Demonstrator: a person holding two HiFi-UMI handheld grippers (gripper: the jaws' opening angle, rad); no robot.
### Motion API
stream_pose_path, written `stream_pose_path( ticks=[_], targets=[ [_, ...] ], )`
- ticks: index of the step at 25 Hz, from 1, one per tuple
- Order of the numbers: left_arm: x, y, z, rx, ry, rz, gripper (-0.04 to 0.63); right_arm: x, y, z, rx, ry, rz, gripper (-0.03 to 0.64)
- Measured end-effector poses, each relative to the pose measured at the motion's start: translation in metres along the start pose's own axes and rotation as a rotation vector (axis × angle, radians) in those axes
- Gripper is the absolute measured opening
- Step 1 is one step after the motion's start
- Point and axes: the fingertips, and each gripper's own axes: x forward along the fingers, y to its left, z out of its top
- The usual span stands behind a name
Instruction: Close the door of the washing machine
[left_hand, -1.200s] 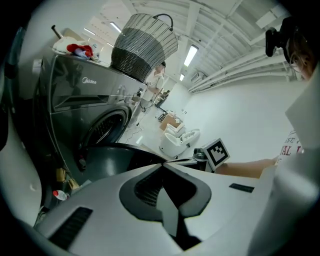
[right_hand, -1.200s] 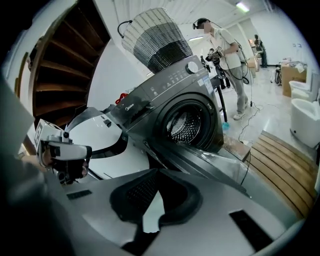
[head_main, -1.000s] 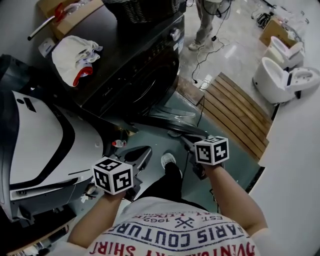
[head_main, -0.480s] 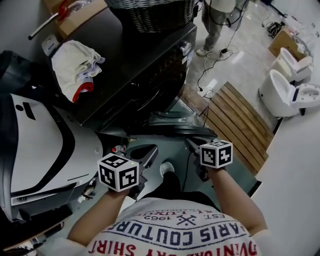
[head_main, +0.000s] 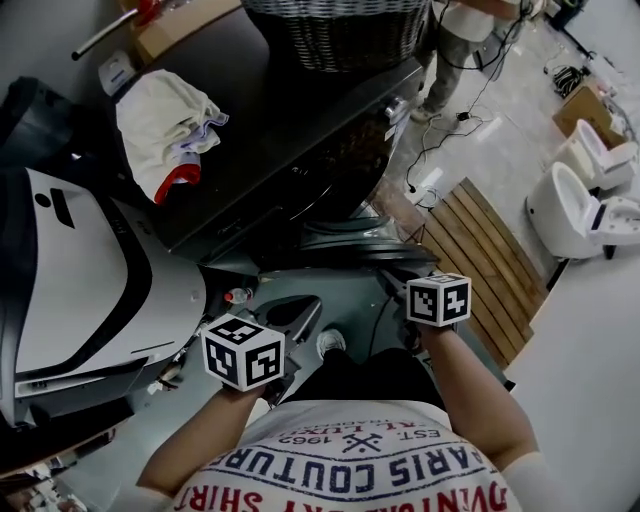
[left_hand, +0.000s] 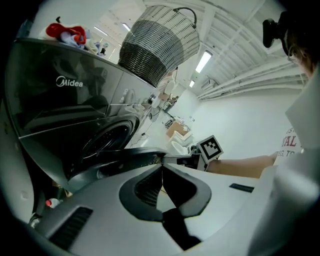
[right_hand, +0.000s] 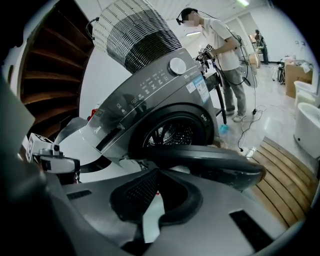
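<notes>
The dark front-loading washing machine (head_main: 300, 150) stands ahead of me, and its round door (head_main: 345, 245) hangs open towards me. In the head view, my left gripper (head_main: 305, 312) is low on the door's left and my right gripper (head_main: 392, 283) is by its right edge. In the left gripper view, the shut left gripper (left_hand: 161, 164) points at the door's rim (left_hand: 115, 159). In the right gripper view, the shut right gripper (right_hand: 157, 171) sits just under the door's dark rim (right_hand: 210, 161), with the drum opening (right_hand: 172, 134) behind. Neither gripper holds anything.
A wicker basket (head_main: 335, 30) and a white cloth (head_main: 165, 110) lie on the machine's top. A white appliance (head_main: 80, 270) stands close on the left. To the right are a wooden slat platform (head_main: 490, 250), floor cables (head_main: 440, 150) and a white toilet (head_main: 580, 210). A person (right_hand: 225, 50) stands beyond the machine.
Both grippers and my head have edged a little closer to the machine. The door stays open at about the same angle, and both grippers stay shut.
</notes>
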Motion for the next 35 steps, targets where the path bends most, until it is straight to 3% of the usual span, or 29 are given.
stream_pose_path(
  ticks=[11, 17, 27, 35],
  targets=[
    [0.011, 0.018, 0.020, -0.102, -0.078, 0.080, 0.028, 0.023, -0.014, 0.042, -0.059, 0.009, 0.048, 0.021],
    [0.012, 0.022, 0.024, -0.196, -0.143, 0.154, 0.028, 0.038, -0.026, 0.075, -0.115, 0.016, 0.075, 0.021],
    [0.006, 0.033, 0.021, -0.242, -0.184, 0.249, 0.028, 0.080, -0.022, 0.128, -0.180, -0.014, 0.126, 0.021],
    [0.014, 0.039, 0.020, -0.292, -0.233, 0.278, 0.028, 0.097, -0.015, 0.149, -0.272, -0.003, 0.117, 0.021]
  ],
)
